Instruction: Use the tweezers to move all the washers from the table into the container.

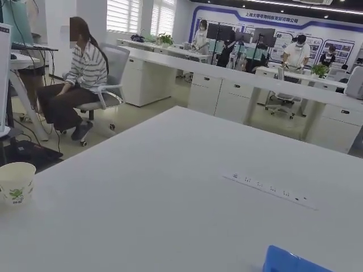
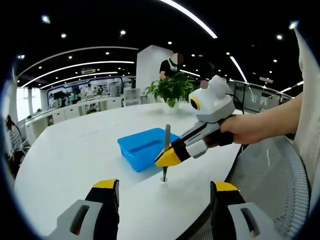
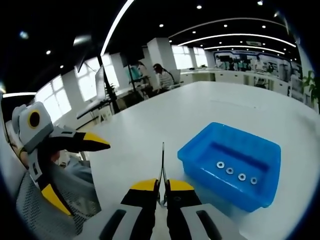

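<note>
Washers (image 3: pixel 229 170), four silver rings, lie in blue container (image 3: pixel 220 189); right gripper (image 3: pixel 161 185) clamps tweezers (image 3: pixel 162 160).

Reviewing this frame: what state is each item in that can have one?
left hand-held gripper: open, holding nothing.
right hand-held gripper: shut on the tweezers.
tweezers: clamped, tips pointing down at the table.
container: upright, open-topped, four washers inside.
paper cup: upright on the table.
</note>
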